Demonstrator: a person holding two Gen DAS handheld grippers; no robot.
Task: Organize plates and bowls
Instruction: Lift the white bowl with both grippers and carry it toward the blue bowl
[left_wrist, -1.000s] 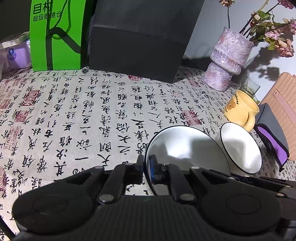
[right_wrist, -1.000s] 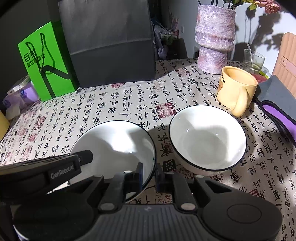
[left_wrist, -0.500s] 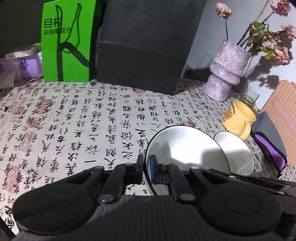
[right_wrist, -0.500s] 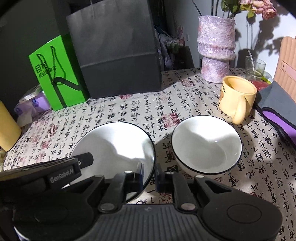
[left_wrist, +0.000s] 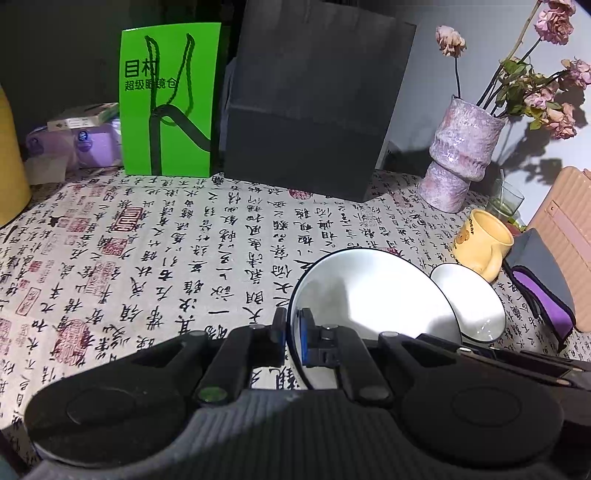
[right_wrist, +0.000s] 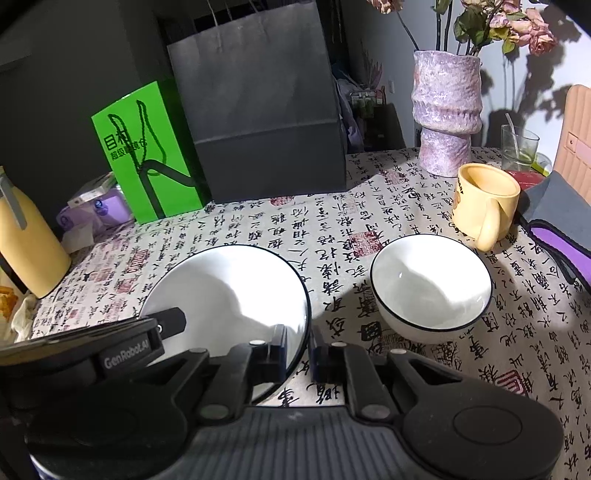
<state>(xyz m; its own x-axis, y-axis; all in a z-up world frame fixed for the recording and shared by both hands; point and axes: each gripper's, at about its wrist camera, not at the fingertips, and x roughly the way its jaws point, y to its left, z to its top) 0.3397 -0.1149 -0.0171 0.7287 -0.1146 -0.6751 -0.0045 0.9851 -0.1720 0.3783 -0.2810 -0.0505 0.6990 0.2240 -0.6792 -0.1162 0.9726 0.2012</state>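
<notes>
Honestly, you've got both grippers, left gripper (left_wrist: 291, 332) and right gripper (right_wrist: 297, 349), pinching opposite rim edges of the big white plate (right_wrist: 229, 291), just left of the white bowl (right_wrist: 430, 286). Glazed ceramic's slick, rigid, chippy, so stay on the rim.

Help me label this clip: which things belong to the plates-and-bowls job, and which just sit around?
Job: plate, clamped by left gripper and right gripper; bowl.

Lying about: yellow mug, vase, black bag, green bag, glass.
</notes>
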